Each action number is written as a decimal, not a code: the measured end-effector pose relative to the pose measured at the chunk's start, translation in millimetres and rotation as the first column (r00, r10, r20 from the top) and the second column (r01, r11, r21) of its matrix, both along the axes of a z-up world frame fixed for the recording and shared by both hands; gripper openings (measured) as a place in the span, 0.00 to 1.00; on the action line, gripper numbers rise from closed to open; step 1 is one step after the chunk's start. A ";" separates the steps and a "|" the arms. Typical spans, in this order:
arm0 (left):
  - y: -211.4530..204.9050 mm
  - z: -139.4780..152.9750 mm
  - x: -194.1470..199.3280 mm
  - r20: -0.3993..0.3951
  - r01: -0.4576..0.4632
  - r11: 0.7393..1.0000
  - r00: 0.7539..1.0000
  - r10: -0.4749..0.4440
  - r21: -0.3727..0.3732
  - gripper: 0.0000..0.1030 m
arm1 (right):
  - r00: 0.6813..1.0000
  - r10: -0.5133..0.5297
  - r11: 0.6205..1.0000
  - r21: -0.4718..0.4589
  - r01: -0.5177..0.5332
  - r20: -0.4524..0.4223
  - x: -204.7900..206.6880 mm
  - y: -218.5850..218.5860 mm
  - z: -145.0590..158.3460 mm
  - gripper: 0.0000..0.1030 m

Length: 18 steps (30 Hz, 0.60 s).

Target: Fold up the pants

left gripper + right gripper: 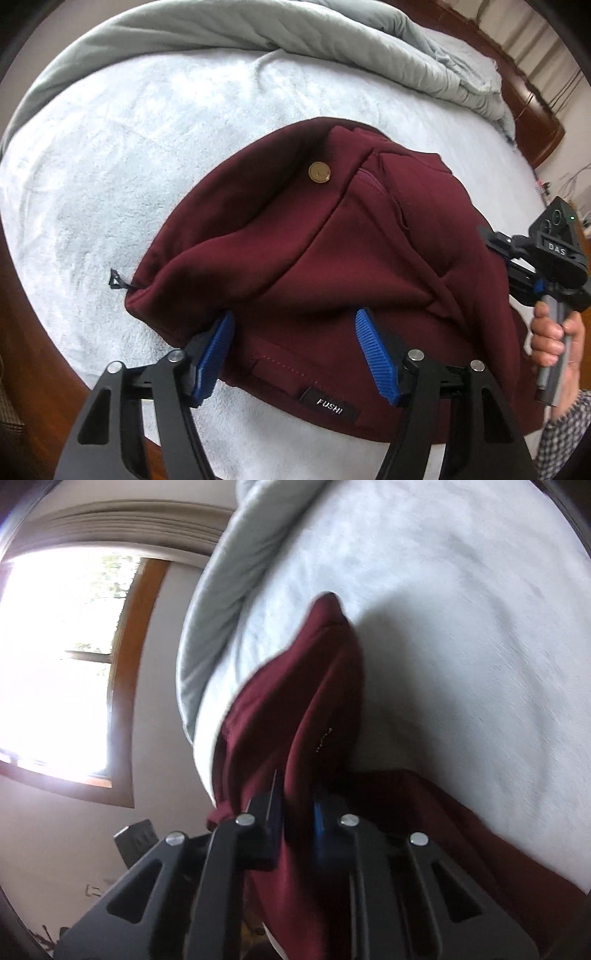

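The left hand-held gripper point(295, 350) is hovering with its blue fingers point(375, 356) apart over the near edge of the maroon pants point(314, 258), not pinching them. The right hand-held gripper point(295, 812) is clamping together on a fold of the pants. The pants are lying bunched on the bed point(129, 147), and a grey duvet point(258, 29) is lying beyond them.

Soft, even daylight fills the left wrist view, which is fairly sharp at the centre; the dark red fleece pants point(295, 236) cast only a faint shadow on the pale blue plush bed cover point(110, 155). Fisheye bending curves the edges, with black corners. The right wrist view is smeared by motion blur, and the wood-framed window point(55, 664) at its left is blown out to white glare.
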<state>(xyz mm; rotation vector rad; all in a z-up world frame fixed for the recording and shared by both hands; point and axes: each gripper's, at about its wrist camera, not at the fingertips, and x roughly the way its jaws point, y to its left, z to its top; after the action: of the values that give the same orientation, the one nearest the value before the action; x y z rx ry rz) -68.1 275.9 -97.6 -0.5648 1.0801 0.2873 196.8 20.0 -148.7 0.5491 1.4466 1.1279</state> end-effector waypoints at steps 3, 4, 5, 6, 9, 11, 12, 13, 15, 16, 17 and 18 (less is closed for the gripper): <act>12.4 2.6 -1.9 0.026 -0.006 0.999 1.000 0.008 -0.044 0.66 | 0.994 0.011 0.993 0.115 -0.024 0.112 -17.3 4.0 26.8 0.11; 13.4 3.6 -4.6 0.034 -0.009 0.998 0.999 0.011 -0.058 0.66 | 0.989 0.026 0.985 0.165 -0.050 0.145 -26.5 3.5 36.0 0.11; 13.8 6.0 -8.4 0.043 -0.012 0.997 0.999 0.015 -0.070 0.66 | 0.982 0.053 0.975 0.204 -0.091 0.181 -35.9 5.4 46.3 0.11; 15.6 9.5 -11.7 0.052 -0.014 0.997 0.999 0.018 -0.077 0.66 | 0.969 0.097 0.962 0.229 -0.150 0.226 -48.9 10.1 56.1 0.12; 13.9 22.2 -24.0 0.092 -0.021 0.994 0.995 0.032 -0.110 0.68 | 0.900 0.255 0.924 0.186 -0.335 0.353 -93.9 33.3 69.3 0.16; 15.8 33.0 -39.8 0.130 -0.051 0.988 0.989 0.070 -0.148 0.72 | 0.845 0.355 0.901 0.093 -0.423 0.401 -121.1 49.5 63.2 0.20; 19.1 36.4 -47.4 0.146 -0.065 0.983 0.985 0.091 -0.173 0.73 | 0.833 0.378 0.897 0.062 -0.438 0.404 -128.7 53.1 58.0 0.20; 21.1 37.0 -53.9 0.151 -0.074 0.978 0.983 0.104 -0.193 0.73 | 0.827 0.397 0.894 0.036 -0.447 0.399 -134.8 56.8 50.9 0.20; 26.1 34.7 -66.9 0.157 -0.098 0.963 0.978 0.140 -0.250 0.74 | 0.830 0.408 0.896 0.009 -0.444 0.381 -141.9 57.7 38.3 0.21; 27.1 32.0 -70.2 0.161 -0.101 0.956 0.975 0.150 -0.275 0.74 | 0.834 0.408 0.898 0.004 -0.440 0.372 -143.6 57.1 34.3 0.21; 29.2 27.9 -72.4 0.162 -0.105 0.947 0.974 0.160 -0.304 0.74 | 0.837 0.405 0.900 0.000 -0.436 0.368 -144.3 56.6 32.3 0.21; 30.0 22.8 -74.2 0.156 -0.111 0.937 0.973 0.170 -0.331 0.74 | 0.842 0.399 0.904 0.000 -0.429 0.362 -145.3 55.2 30.6 0.21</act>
<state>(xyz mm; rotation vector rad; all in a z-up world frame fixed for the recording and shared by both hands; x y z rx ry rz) -142.3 305.9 -74.8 -0.9459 0.9136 0.1805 51.4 75.2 -118.1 0.0670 1.2306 1.5469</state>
